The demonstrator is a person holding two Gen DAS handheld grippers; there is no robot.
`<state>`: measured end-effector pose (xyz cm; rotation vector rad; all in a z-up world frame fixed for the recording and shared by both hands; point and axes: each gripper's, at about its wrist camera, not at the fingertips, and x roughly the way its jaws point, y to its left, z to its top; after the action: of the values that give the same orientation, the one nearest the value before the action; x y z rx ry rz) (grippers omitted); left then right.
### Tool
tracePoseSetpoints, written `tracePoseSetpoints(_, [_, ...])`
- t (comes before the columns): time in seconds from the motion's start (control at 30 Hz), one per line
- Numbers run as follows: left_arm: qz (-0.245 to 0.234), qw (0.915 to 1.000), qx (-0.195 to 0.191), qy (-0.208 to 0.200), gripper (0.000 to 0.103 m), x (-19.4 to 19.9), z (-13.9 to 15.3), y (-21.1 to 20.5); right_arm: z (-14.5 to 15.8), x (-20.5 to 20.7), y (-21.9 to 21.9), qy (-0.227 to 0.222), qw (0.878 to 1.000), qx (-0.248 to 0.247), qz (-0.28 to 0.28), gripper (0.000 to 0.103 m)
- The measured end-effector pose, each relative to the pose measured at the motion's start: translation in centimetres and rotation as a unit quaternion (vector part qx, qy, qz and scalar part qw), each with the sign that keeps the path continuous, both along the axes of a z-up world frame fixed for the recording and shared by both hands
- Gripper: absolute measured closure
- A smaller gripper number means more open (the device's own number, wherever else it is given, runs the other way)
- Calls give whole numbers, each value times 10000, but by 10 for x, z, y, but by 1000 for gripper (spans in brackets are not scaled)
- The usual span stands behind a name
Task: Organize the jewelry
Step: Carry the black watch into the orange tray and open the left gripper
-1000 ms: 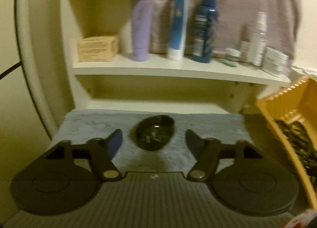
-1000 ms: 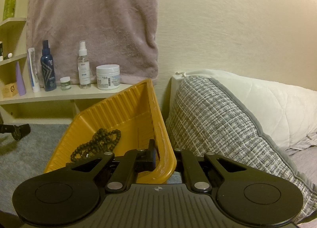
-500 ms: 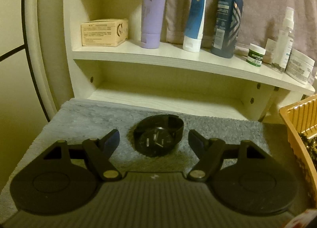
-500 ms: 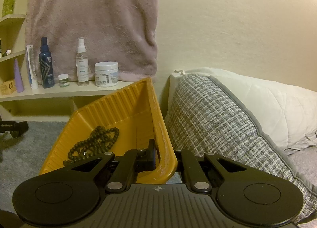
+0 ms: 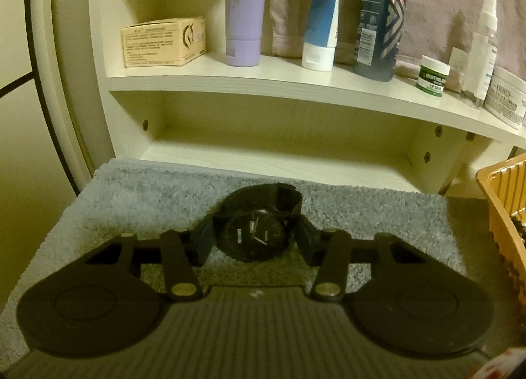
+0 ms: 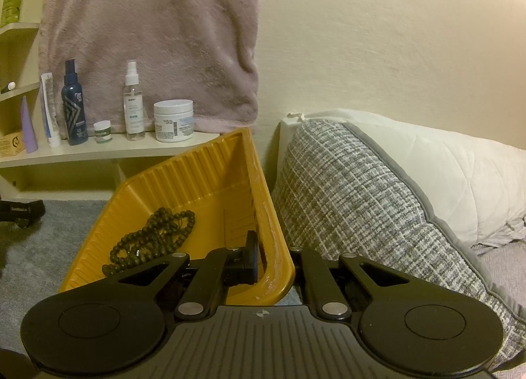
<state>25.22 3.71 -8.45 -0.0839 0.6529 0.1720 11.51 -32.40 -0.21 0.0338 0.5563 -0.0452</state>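
The left gripper [image 5: 253, 240] is coming in lower on the watch [image 5: 254, 234] than a second ago, and its jaws are closing, fingers now flanking the case at frame centre on the grey mat [image 5: 148, 201]. A lift looks near. The right gripper [image 6: 274, 264] is staying clamped on the yellow tray [image 6: 210, 175] rim, beads [image 6: 151, 237] inside. The shelf [image 5: 296, 89] is overhanging at the top; the tray is crowding the right edge.

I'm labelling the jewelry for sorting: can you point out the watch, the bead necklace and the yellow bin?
watch [image 5: 253, 236], left wrist view, on its dark dial.
bead necklace [image 6: 154, 237], right wrist view, middle of the bead pile.
yellow bin [image 6: 279, 267], right wrist view, on its near corner rim.
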Motion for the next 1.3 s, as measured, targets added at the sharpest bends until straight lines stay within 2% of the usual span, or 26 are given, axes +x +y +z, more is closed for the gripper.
tracePoseSetpoints(0.33, [-222,9997,-34,-43,59,-11,7,5,-1,0,0,-3,10000,-4,1,97])
tracePoseSetpoints(0.73, [-497,9985,-40,-236,59,-43,27,4,0,0,0,-14,10000,-5,10,97])
tracePoseSetpoints(1.07, [-910,9949,-245,-348,59,-57,47,-16,3,0,2,-28,10000,17,20,97])
tracePoseSetpoints(1.3, [-1353,9893,-320,-437,59,-63,62,-42,3,0,3,-34,10000,25,27,97])
